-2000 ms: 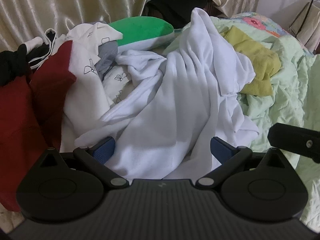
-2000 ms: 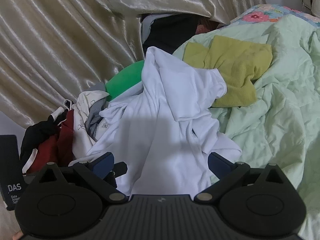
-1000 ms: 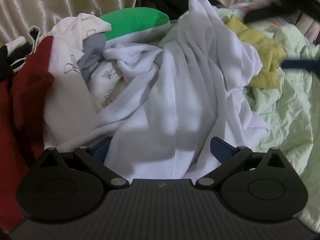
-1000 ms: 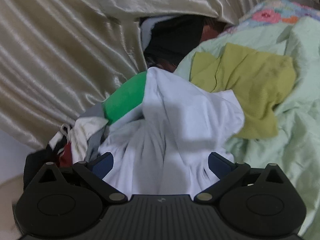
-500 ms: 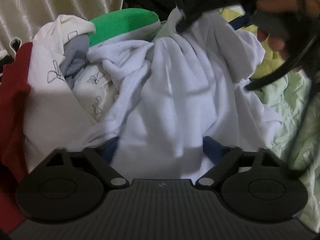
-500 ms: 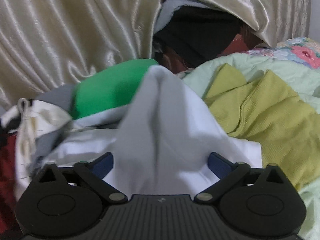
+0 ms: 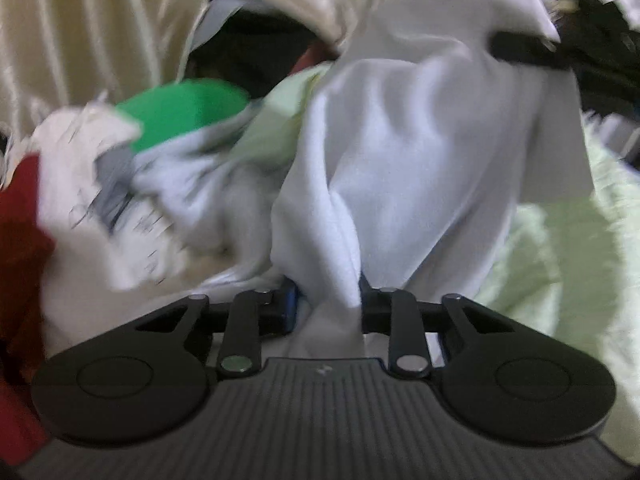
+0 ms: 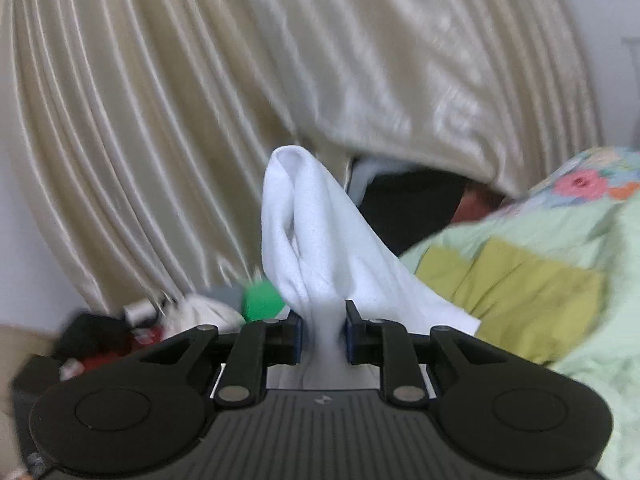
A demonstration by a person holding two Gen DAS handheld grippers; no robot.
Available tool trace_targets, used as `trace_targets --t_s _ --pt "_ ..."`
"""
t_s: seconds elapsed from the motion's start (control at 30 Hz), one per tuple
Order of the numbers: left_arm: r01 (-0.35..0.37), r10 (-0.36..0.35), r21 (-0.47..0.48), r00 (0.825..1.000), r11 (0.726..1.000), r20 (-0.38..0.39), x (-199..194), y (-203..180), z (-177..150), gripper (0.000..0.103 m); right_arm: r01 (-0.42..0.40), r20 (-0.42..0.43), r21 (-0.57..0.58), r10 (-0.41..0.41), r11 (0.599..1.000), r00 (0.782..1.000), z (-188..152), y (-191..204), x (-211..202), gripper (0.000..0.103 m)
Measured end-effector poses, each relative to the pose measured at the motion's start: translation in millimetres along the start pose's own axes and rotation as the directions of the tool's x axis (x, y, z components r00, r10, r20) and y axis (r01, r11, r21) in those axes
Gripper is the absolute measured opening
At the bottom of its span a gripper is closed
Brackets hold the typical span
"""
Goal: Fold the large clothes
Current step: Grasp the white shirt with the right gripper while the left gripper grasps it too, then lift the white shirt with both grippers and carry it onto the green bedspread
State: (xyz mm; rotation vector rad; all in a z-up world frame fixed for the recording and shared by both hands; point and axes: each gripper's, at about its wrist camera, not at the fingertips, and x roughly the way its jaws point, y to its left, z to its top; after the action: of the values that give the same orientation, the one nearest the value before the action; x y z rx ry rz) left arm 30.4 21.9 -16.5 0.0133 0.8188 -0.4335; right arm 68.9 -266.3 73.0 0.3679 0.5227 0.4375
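Note:
A large white garment (image 7: 420,152) rises from the laundry pile on the bed. My left gripper (image 7: 328,304) has its jaws closing on a bunched fold of it, the blue pads pressing the cloth from both sides. In the right wrist view my right gripper (image 8: 323,332) is likewise closing its jaws on another bunch of the white garment (image 8: 316,232), which stands up in a peak above the pads. The right gripper's black body (image 7: 560,56) shows at the upper right of the left wrist view, holding the cloth's top.
A pile of clothes lies to the left: a green and white piece (image 7: 184,116), a printed white piece (image 7: 80,168) and a dark red one (image 7: 20,232). A yellow-green garment (image 8: 532,292) rests on the pale green quilt (image 7: 568,248). A cream curtain (image 8: 160,120) hangs behind.
Both grippers went from wide open to closed on folds of the white garment. The cloth now stretches upward between them, and the right gripper has swung up toward the curtain.

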Motion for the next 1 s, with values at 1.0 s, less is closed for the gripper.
trace_targets --t_s 1.0 --pt "0.637 -0.54 0.279 0.764 0.719 -0.352 50.8 -307.7 -11.9 0.042 0.562 -0.002 0.702 -0.788 0.437 0.616 -301.5 -161.2 -391.0 0.023"
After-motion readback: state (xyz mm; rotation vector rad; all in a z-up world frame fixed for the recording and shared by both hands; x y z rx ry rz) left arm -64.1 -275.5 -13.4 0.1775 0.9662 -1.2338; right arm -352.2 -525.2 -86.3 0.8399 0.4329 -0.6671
